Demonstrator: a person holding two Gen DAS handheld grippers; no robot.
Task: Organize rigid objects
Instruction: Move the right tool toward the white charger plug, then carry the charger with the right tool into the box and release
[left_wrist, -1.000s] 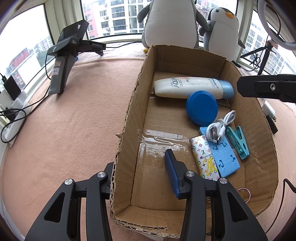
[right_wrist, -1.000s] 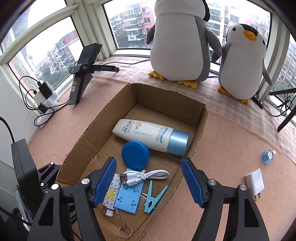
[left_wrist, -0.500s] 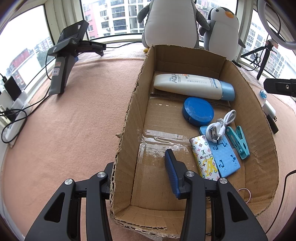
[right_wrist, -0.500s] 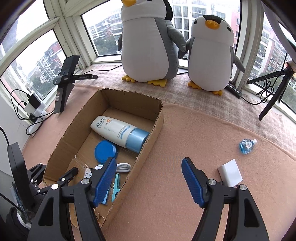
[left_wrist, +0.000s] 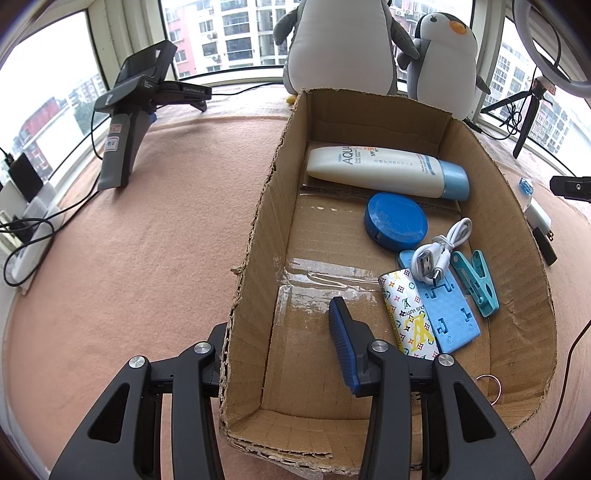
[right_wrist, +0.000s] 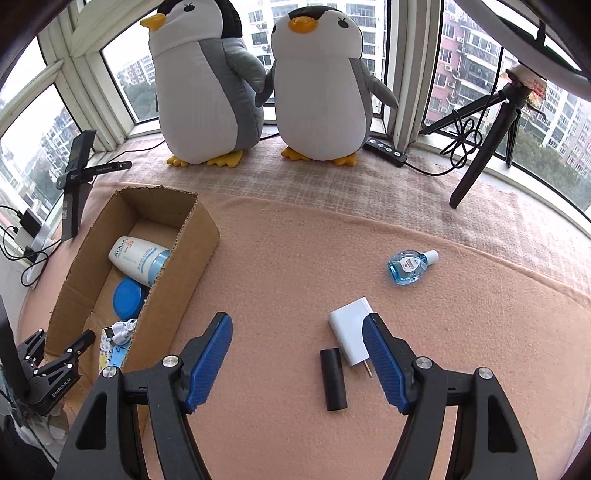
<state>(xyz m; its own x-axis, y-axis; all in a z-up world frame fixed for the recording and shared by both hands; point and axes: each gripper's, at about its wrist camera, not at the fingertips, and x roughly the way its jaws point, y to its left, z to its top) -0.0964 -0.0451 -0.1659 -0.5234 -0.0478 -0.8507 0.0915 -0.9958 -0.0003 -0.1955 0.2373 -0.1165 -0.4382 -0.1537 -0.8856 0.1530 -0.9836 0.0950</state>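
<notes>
The cardboard box (left_wrist: 258, 229) holds a white lotion tube (left_wrist: 384, 171), a blue round tin (left_wrist: 395, 221), a white USB cable (left_wrist: 439, 247), a blue phone stand (left_wrist: 447, 314), a teal peg (left_wrist: 476, 284) and a patterned case (left_wrist: 408, 317). My left gripper (left_wrist: 279, 317) is open and straddles the box's left wall, one finger outside and one inside. My right gripper (right_wrist: 295, 325) hangs open over the pink cloth, right of the box (right_wrist: 177, 258). A white charger (right_wrist: 349, 332) lies by its right finger, a black cylinder (right_wrist: 332, 384) just below. A blue dropper bottle (right_wrist: 408, 266) lies farther back.
Two penguin plush toys (right_wrist: 207, 81) (right_wrist: 321, 85) stand by the window behind the box. A black tripod (right_wrist: 484, 129) stands at the back right, and a black power strip (right_wrist: 386, 151) lies on the sill. A black gripper stand (left_wrist: 129, 122) and cables (left_wrist: 26, 229) are left of the box.
My right gripper has swung right, from above the box to over the cloth by the white charger and black cylinder. The left gripper and the box have stayed put.
</notes>
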